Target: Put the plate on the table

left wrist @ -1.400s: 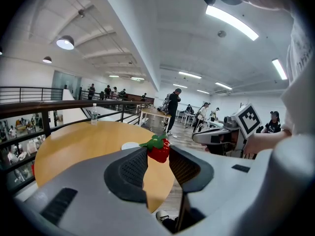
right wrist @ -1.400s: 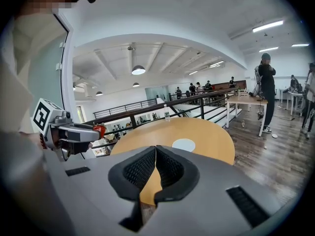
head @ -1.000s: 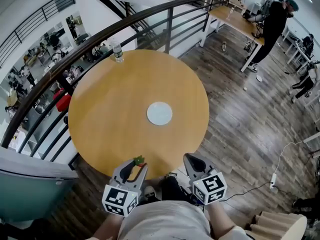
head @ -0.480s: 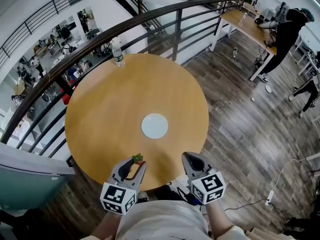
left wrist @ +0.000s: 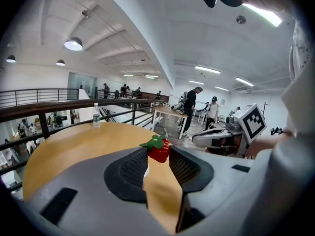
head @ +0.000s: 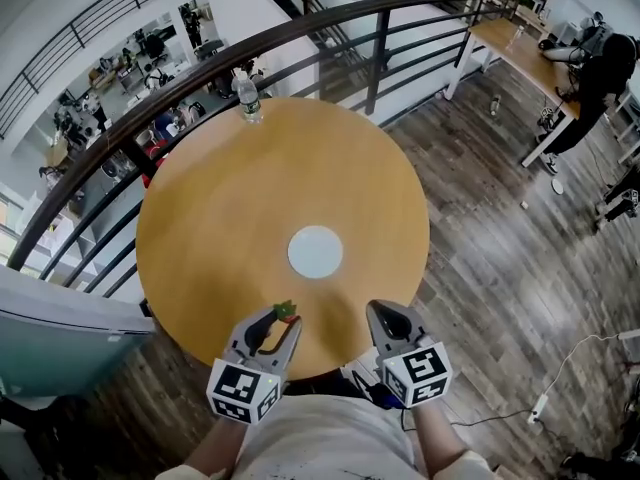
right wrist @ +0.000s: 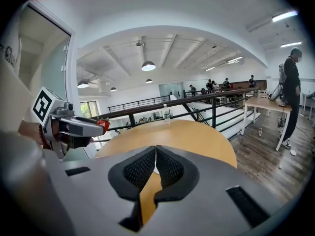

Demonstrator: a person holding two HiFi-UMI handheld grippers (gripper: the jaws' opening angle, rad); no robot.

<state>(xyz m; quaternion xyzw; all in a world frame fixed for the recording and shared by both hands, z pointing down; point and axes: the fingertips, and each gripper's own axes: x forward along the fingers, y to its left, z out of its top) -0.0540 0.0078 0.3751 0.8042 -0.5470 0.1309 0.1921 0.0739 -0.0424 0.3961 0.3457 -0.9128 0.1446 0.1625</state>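
A small white plate (head: 315, 252) lies flat near the middle of the round wooden table (head: 220, 198). My left gripper (head: 286, 320) hovers over the table's near edge, shut on a red toy strawberry (head: 286, 311) with a green top. In the left gripper view the strawberry (left wrist: 158, 150) sits pinched between the jaw tips. My right gripper (head: 386, 318) is beside it at the near edge, a little right of the plate. In the right gripper view its pads (right wrist: 155, 154) meet with nothing between them. The plate is a short way beyond both grippers.
A clear water bottle (head: 248, 98) stands at the table's far edge by the dark railing (head: 330, 38). A person (head: 600, 63) stands at a desk (head: 510, 43) at the far right. A cable and power strip (head: 545, 403) lie on the wood floor on the right.
Both grippers have come forward from just short of the table to over its near edge. The plate and bottle have stayed put, and the strawberry stays in the left gripper.
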